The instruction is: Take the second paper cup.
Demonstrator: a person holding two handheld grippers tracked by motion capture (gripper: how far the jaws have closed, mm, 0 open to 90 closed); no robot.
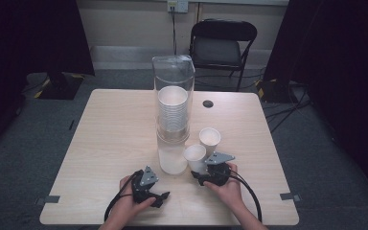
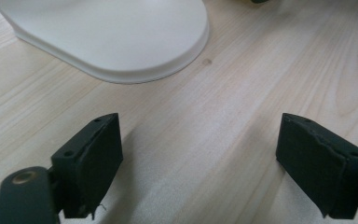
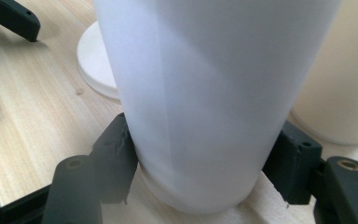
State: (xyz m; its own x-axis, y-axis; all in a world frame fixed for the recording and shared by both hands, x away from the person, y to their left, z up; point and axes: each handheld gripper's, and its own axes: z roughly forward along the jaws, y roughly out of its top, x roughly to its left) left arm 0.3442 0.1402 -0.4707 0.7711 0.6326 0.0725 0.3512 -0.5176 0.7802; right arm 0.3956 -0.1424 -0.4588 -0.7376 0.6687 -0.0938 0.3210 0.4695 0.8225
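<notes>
Cup [image 3: 205, 102] stands upright between your right gripper [image 3: 205, 186] jaws, pads pressed on its base; left gripper [image 2: 200, 163] gapes wide, empty, beside the dispenser base [image 2: 121, 37]

The wooden table [image 1: 110, 143] lies bare across the whole left half of the high view, from its far edge down to the left gripper [image 1: 165, 195] at the lower centre, so passage there is free. The tall clear cup dispenser [image 1: 173, 86] stands at the frame's centre with its white base [image 1: 172, 160] below it, blocking any straight path across the middle. Just right of that base two paper cups crowd together: the nearer cup [image 1: 195, 158] sits between the jaws of the right gripper [image 1: 202, 168], and the farther cup [image 1: 210, 139] stands just beyond it. The table's right strip and near edge are bare. In the left gripper view, bare wood separates the wide-apart jaws from the base [image 2: 121, 37].
</notes>
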